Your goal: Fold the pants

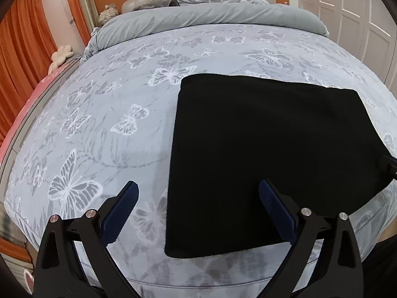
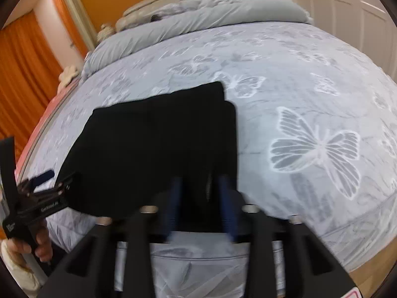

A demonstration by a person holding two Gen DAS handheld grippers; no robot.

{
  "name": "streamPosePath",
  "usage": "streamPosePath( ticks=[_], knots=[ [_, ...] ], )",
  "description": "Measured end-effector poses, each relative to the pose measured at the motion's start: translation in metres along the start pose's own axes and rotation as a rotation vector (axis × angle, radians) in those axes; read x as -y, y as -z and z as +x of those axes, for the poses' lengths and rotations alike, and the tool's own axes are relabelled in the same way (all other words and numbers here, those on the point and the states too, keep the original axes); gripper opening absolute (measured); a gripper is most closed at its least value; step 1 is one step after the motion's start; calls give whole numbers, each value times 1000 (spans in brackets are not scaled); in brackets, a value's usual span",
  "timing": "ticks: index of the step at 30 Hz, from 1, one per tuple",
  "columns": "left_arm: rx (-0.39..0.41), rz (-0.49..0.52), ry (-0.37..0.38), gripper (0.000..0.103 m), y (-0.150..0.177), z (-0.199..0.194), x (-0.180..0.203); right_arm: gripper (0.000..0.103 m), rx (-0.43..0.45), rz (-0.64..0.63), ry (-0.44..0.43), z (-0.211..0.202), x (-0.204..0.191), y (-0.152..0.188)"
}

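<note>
The black pants (image 1: 268,154) lie folded into a flat rectangle on the butterfly-print bedspread (image 1: 99,129), near the foot of the bed. My left gripper (image 1: 198,193) is open and empty, hovering over the pants' near left edge. In the right wrist view the pants (image 2: 153,149) fill the centre. My right gripper (image 2: 201,186) is over their near right part, its blue fingers a narrow gap apart and motion-blurred, with nothing clearly held. The left gripper also shows there (image 2: 47,181), at the pants' left side, in a hand.
A rolled grey duvet (image 1: 211,17) and pillows lie at the head of the bed. Orange curtains (image 1: 22,49) hang on the left and white wardrobe doors (image 1: 347,7) stand on the right. The bed's foot edge (image 1: 198,280) is just below my grippers.
</note>
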State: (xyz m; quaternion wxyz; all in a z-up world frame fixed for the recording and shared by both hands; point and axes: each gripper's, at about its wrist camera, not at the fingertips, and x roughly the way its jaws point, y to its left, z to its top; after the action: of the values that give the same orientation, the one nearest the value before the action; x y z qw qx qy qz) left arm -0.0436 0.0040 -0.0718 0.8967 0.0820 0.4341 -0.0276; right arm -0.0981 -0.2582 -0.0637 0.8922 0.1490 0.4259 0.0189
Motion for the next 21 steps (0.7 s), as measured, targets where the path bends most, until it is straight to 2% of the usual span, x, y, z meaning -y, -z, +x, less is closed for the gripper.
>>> streamPosePath(
  ticks=[2, 4, 6, 15, 17, 21],
  knots=[
    [-8, -12, 16, 95, 0, 0, -3, 49, 1, 60, -30, -1, 13, -1],
    [-19, -25, 38, 95, 0, 1, -5, 56, -6, 110, -56, 1, 23, -3],
    [-26, -26, 40, 95, 1, 2, -5, 56, -15, 145, -73, 3, 30, -2],
    [-39, -17, 48, 95, 3, 5, 0, 56, -59, 114, -102, 12, 16, 2],
    [-49, -15, 72, 96, 4, 6, 2, 62, -67, 113, -111, 14, 12, 4],
    [-100, -34, 182, 97, 7, 11, 5, 70, -71, 119, -133, 16, 8, 6]
  ],
)
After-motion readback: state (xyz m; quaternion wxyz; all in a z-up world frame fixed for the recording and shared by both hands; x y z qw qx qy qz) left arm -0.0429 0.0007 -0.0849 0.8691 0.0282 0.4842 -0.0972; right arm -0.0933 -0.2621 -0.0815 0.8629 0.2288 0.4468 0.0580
